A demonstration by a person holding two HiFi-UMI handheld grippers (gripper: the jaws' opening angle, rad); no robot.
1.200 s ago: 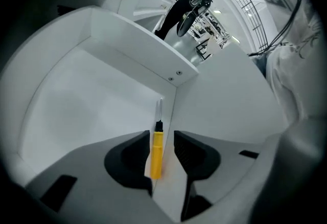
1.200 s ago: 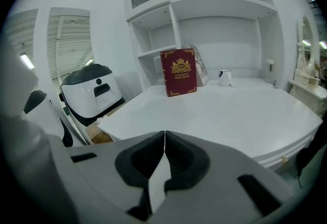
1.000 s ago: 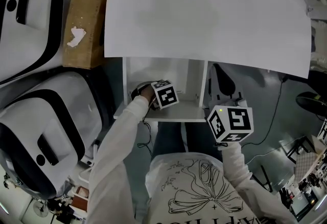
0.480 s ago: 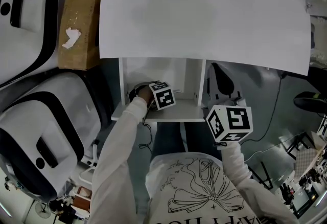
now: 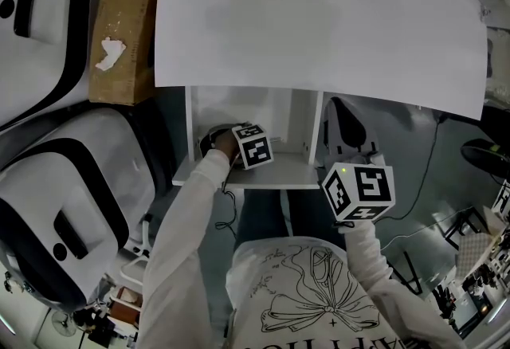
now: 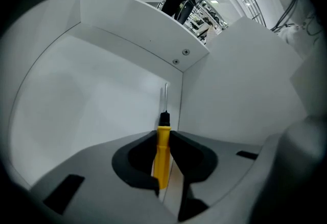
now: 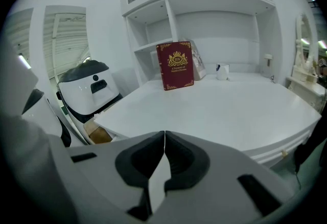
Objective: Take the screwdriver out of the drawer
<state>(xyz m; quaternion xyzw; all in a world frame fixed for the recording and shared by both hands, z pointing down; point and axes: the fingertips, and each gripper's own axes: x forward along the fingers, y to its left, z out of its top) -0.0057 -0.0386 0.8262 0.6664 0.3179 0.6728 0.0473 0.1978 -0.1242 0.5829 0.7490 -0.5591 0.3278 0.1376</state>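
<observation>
Inside the open drawer (image 5: 293, 118), below the tabletop (image 5: 319, 29) edge: one screwdriver (image 6: 162, 159), pinched at its yellow handle by the left tool (image 6: 164, 135), jaws only just closed in on it. Long axis straight ahead along the jaws, shaft pointing away toward the drawer's back corner, so probably a pull straight back and up. Nearer by far on the left; right tool (image 7: 164, 138) well apart outside the drawer, facing the tabletop, clenched on nothing. Count: one screwdriver, one drawer, two tools, one book (image 7: 175, 64).
</observation>
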